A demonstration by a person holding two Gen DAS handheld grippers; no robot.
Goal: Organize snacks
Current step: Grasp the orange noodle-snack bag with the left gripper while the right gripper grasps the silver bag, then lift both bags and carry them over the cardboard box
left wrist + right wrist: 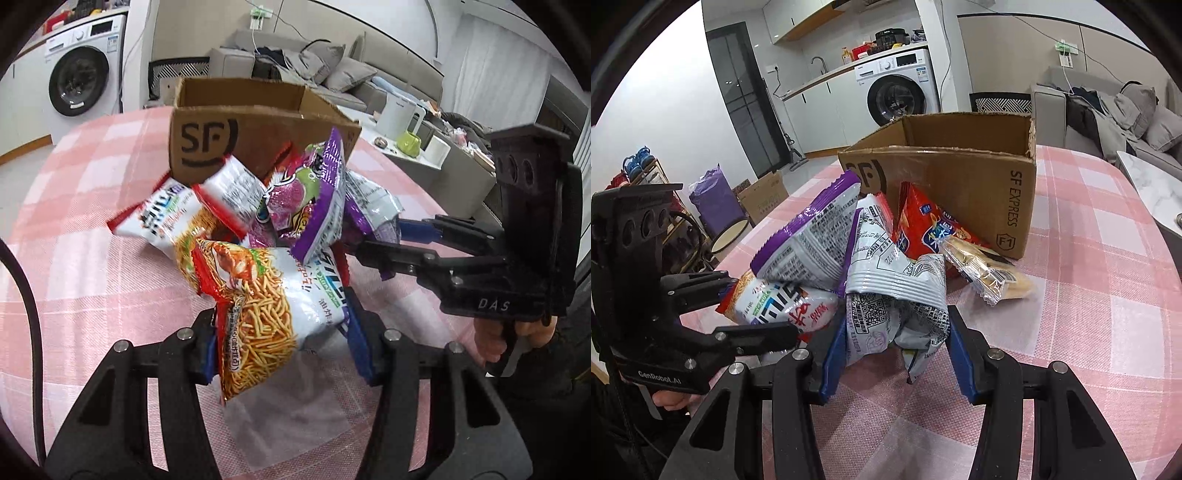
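A pile of snack packets lies on the pink checked tablecloth (92, 236) in front of an open SF cardboard box (236, 140), which also shows in the right wrist view (964, 184). My left gripper (282, 336) is shut on a noodle-snack packet (258, 302) at the near side of the pile. My right gripper (895, 350) is shut on a crumpled silver and purple packet (886, 306); it shows at the right of the left wrist view (373, 236). The left gripper shows at the left of the right wrist view (757, 306). A purple packet (314, 195) leans on the pile.
A red packet (923, 229) and a clear biscuit pack (982, 273) lie against the box. A side table with a white kettle (399, 118) and a green cup (408, 144) stands beyond the table's right edge. A washing machine (901, 92) and a sofa (1126, 118) stand behind.
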